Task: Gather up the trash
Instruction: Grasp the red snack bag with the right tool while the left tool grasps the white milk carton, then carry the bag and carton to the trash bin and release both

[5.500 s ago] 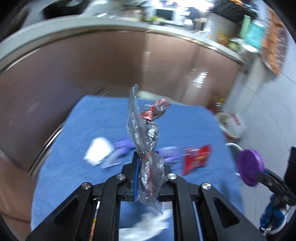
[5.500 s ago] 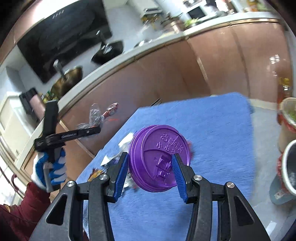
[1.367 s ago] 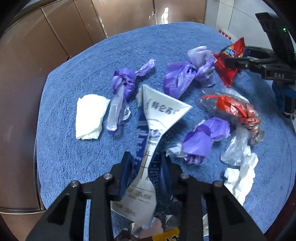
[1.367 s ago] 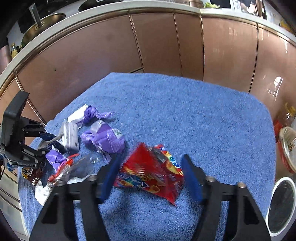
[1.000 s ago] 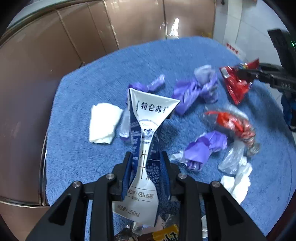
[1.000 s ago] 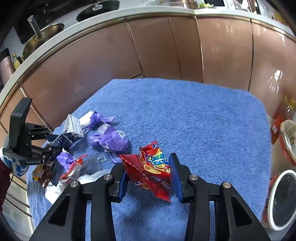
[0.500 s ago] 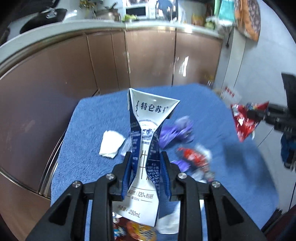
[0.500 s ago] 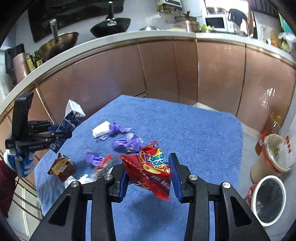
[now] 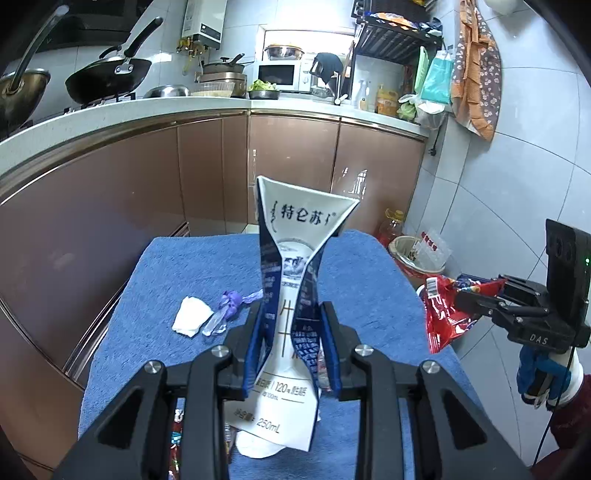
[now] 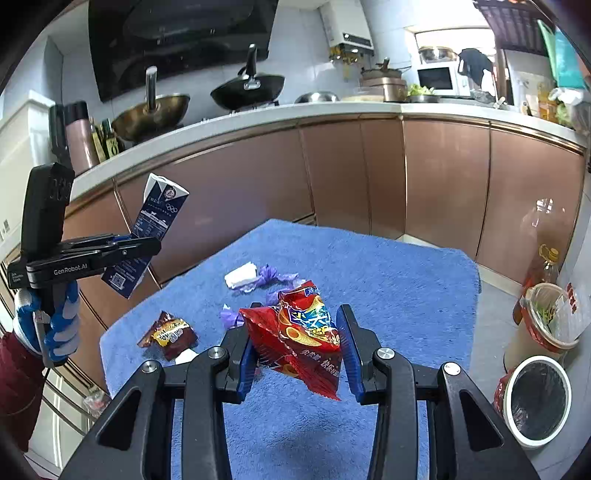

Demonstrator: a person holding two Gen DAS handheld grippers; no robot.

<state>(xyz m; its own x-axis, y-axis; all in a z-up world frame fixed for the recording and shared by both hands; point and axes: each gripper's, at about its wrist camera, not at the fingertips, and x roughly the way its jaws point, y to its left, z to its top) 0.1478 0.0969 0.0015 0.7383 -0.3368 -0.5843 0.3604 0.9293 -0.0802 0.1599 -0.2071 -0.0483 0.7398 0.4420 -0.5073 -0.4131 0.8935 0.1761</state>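
Red snack bag point(image 10: 300, 339), milk carton point(image 9: 295, 295) lifted higher off blue towel point(image 10: 388, 266).

A kitchen with brown glossy cabinet fronts point(image 10: 443, 177) runs in an L under a pale countertop point(image 9: 110, 110). On the counter stand a black wok point(image 10: 251, 88), a brass-coloured pan point(image 10: 151, 110), a white microwave point(image 9: 280, 75) and a bowl of greens point(image 9: 263, 88). A dark range hood point(image 10: 177, 40) hangs above the stove, beside a white water heater point(image 9: 203, 18). The walls are pale tile; a patterned orange cloth point(image 9: 476, 70) hangs on the right-hand wall. A blue towel point(image 10: 388, 266) covers what seems to be a low table. The floor is grey tile point(image 9: 480, 229). Off the table's right edge stand a yellow oil bottle point(image 10: 543, 269), a lined bin point(image 10: 550, 317) and a white-rimmed bin point(image 10: 537, 400).
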